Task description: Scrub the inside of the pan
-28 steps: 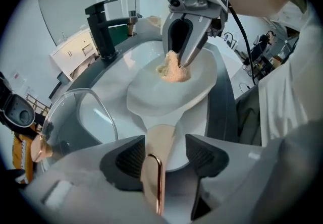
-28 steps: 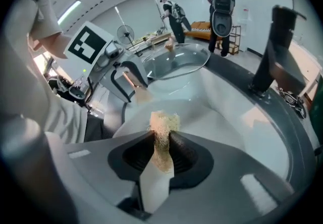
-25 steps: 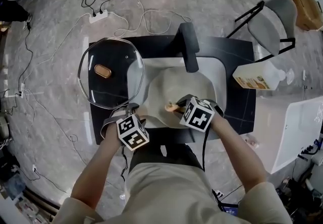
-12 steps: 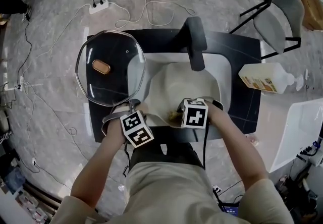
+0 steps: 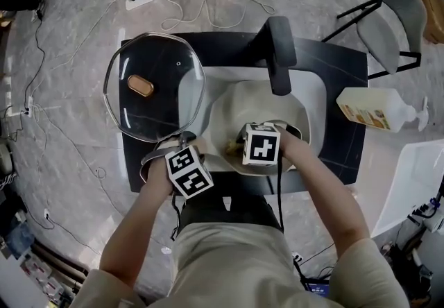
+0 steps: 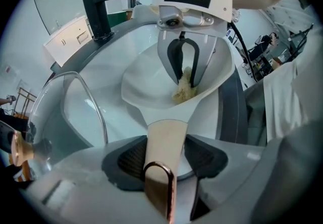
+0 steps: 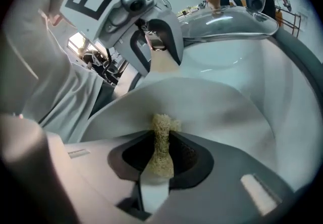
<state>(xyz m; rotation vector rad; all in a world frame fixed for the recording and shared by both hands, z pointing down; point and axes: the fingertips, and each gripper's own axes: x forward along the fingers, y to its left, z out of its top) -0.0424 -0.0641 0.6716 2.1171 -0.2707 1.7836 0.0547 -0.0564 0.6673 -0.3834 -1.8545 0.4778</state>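
Beige scrubber, one, gripped by right hand-held gripper; left hand-held gripper tightening on one pan.

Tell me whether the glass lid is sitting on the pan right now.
No, the glass lid lies flat to the left of the pan, which stands uncovered.

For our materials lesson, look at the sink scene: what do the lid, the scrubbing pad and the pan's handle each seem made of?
Lid: clear glass, since the dark counter shows through it.
Scrubbing pad: coarse, straw-coloured fibre, perhaps loofah; matted strands show.
Pan handle: smooth matte beige, possibly coated plastic or wood, ending in a glossy copper-toned metal loop.
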